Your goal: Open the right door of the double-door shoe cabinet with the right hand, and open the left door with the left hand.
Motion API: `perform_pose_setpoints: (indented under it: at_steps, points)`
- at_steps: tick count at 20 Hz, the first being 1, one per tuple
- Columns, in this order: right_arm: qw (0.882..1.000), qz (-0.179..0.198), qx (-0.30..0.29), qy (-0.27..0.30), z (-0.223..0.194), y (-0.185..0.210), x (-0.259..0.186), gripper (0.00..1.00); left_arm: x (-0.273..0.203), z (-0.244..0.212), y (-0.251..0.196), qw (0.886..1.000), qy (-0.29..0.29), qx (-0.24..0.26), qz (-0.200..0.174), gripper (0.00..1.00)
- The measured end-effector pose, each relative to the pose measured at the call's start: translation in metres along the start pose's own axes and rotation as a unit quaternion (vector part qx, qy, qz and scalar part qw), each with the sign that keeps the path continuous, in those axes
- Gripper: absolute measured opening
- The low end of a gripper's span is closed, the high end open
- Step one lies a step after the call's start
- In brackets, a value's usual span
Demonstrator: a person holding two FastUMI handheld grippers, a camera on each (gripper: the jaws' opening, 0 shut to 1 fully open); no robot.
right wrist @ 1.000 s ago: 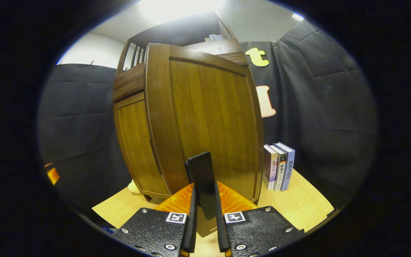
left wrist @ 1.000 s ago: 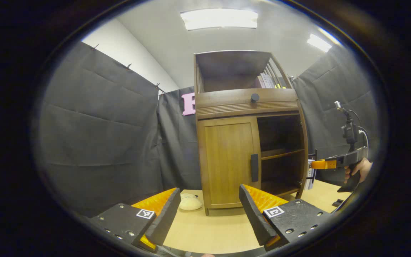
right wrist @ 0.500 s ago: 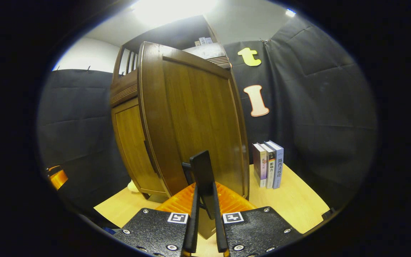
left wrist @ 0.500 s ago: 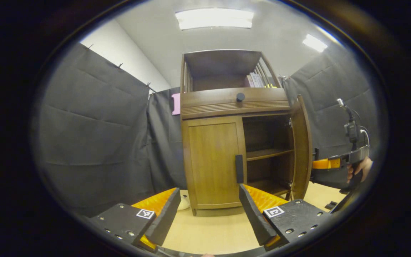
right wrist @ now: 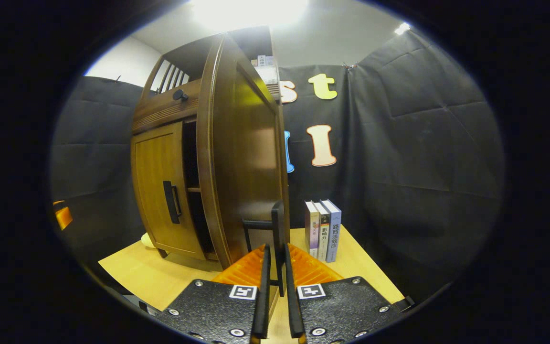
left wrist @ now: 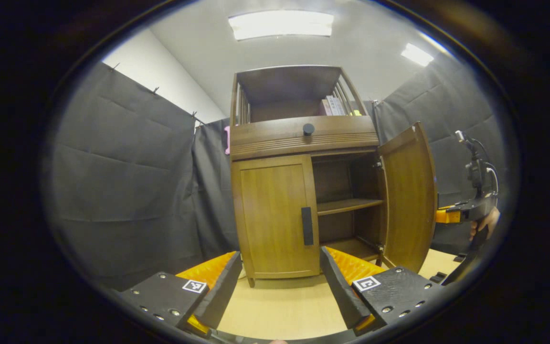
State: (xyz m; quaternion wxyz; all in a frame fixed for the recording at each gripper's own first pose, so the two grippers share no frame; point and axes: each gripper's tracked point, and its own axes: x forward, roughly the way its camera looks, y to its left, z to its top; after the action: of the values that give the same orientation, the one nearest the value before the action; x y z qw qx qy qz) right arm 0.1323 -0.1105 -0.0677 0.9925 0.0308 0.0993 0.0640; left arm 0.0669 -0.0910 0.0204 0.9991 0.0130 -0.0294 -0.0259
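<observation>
The wooden shoe cabinet (left wrist: 303,138) stands on the table straight ahead in the left gripper view. Its left door (left wrist: 275,215) is closed, with a dark vertical handle (left wrist: 307,225). The right door (left wrist: 408,200) is swung wide, showing the inner shelf (left wrist: 346,205). My left gripper (left wrist: 280,286) is open and empty, a short way in front of the left door. In the right gripper view, my right gripper (right wrist: 276,251) is shut on the right door's handle (right wrist: 277,224), with the right door (right wrist: 241,157) seen nearly edge-on. The right gripper (left wrist: 461,212) also shows beyond the door.
Three books (right wrist: 322,229) stand upright on the table (right wrist: 151,277) to the right of the cabinet, near the cloth wall. A cream soft object (right wrist: 148,240) lies by the cabinet's left foot. More books (left wrist: 332,105) sit on the top shelf. A drawer knob (left wrist: 308,129) is above the doors.
The right gripper has pulled the right door from about half open to wide open. The cabinet has shifted left in the left gripper view; the left gripper stays open.
</observation>
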Motion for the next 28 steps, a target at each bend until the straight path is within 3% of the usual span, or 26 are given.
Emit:
perform_pose_setpoints:
  at_steps: [2,6,8,13,14,15,20,26,28]
  points:
    - [1.0,-0.008,0.007,-0.001,-0.002,-0.016,-0.005,0.13,0.006,0.003,-0.006,1.0,-0.004,0.004,0.0,0.94]
    - [0.999,-0.04,0.013,-0.004,-0.003,-0.054,-0.02,0.16,0.018,0.006,-0.028,1.0,0.001,-0.008,-0.013,1.0]
    - [0.999,-0.035,0.024,-0.009,0.0,-0.055,-0.03,0.15,0.028,0.003,-0.044,1.0,0.004,-0.016,-0.025,1.0]
    - [0.996,-0.073,-0.03,-0.039,0.015,-0.064,-0.073,0.81,0.091,0.002,-0.07,0.999,0.008,-0.035,-0.04,1.0]
    - [0.995,-0.08,-0.039,-0.041,0.016,-0.064,-0.083,0.94,0.104,0.001,-0.072,0.999,0.007,-0.035,-0.041,0.94]
    - [0.994,-0.087,-0.046,-0.043,0.018,-0.062,-0.094,0.95,0.118,-0.002,-0.073,0.999,0.006,-0.036,-0.04,1.0]
    - [0.992,-0.113,-0.028,-0.051,0.025,-0.048,-0.128,0.95,0.183,-0.01,-0.07,0.999,0.004,-0.041,-0.036,1.0]
    - [0.986,-0.155,-0.023,-0.052,0.027,-0.039,-0.137,0.95,0.251,-0.02,-0.066,0.998,0.002,-0.041,-0.044,1.0]
    - [0.985,-0.166,-0.017,-0.047,0.024,-0.035,-0.138,0.94,0.272,-0.025,-0.069,0.998,0.005,-0.043,-0.048,0.94]
